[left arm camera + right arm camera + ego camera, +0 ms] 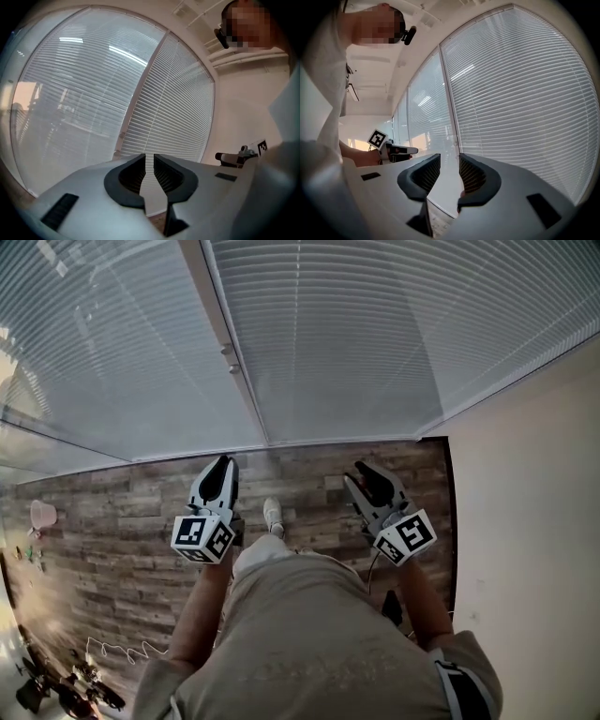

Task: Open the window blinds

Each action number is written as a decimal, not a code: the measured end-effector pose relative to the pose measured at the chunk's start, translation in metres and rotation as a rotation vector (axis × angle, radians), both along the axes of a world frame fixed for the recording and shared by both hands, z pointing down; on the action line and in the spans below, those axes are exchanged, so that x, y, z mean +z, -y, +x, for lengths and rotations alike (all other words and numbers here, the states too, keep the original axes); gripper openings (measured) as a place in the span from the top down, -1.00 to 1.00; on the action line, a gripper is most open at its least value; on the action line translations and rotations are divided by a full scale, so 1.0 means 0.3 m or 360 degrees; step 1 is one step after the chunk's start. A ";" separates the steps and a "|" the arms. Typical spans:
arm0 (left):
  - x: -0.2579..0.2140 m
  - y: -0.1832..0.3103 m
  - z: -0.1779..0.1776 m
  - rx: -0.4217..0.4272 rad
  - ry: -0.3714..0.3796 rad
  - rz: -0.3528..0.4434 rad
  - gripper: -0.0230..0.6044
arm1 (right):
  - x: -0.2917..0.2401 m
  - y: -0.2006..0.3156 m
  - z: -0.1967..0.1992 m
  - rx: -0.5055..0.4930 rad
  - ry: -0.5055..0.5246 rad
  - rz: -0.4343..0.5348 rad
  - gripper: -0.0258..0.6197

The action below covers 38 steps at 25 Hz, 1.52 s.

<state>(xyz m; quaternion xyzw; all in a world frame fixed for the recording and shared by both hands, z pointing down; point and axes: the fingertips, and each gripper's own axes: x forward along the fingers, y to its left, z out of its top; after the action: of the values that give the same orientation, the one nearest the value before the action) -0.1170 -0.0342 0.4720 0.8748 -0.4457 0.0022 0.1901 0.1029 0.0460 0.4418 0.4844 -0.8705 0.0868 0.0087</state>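
blinds (pixel 356 334) hang fully down ahead, slats shut, covering both panes right to the wood floor (pixel 112 512); left tongs (pixel 221 463) point at them with just a thin gap, nothing in it; right tongs (pixel 367 470) sit wider apart (also empty); neither touches the blinds.

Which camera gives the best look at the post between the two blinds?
The head view: the post runs clear down to the floor, fittings visible. The left gripper view hides its foot behind the left claw; the right gripper view likewise, behind the right claw.
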 end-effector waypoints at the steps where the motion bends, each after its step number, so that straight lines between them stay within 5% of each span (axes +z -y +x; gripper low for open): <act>1: 0.000 0.037 -0.003 0.0012 -0.0005 -0.0007 0.78 | -0.005 0.035 -0.011 0.0001 -0.0006 -0.0001 0.57; 8: 0.058 0.279 -0.041 0.0054 -0.0081 -0.0114 0.69 | -0.023 0.267 -0.080 0.0006 -0.0056 0.0006 0.57; 21: 0.176 0.649 -0.146 0.0042 -0.0439 -0.0389 0.64 | 0.037 0.654 -0.170 -0.0017 -0.0133 -0.0014 0.57; 31: 0.356 0.752 -0.132 0.0093 -0.0264 -0.0403 0.60 | 0.171 0.790 -0.225 -0.0040 -0.0134 0.0033 0.58; 38: 0.356 0.844 -0.019 0.0042 -0.0055 -0.0380 0.59 | 0.075 0.870 -0.185 -0.0181 -0.0108 0.0085 0.58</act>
<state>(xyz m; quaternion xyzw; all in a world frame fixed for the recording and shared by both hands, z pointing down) -0.1228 -0.2872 0.5789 0.8517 -0.4273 0.0427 0.3003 0.0475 -0.2151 0.4642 0.4369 -0.8978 0.0464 0.0302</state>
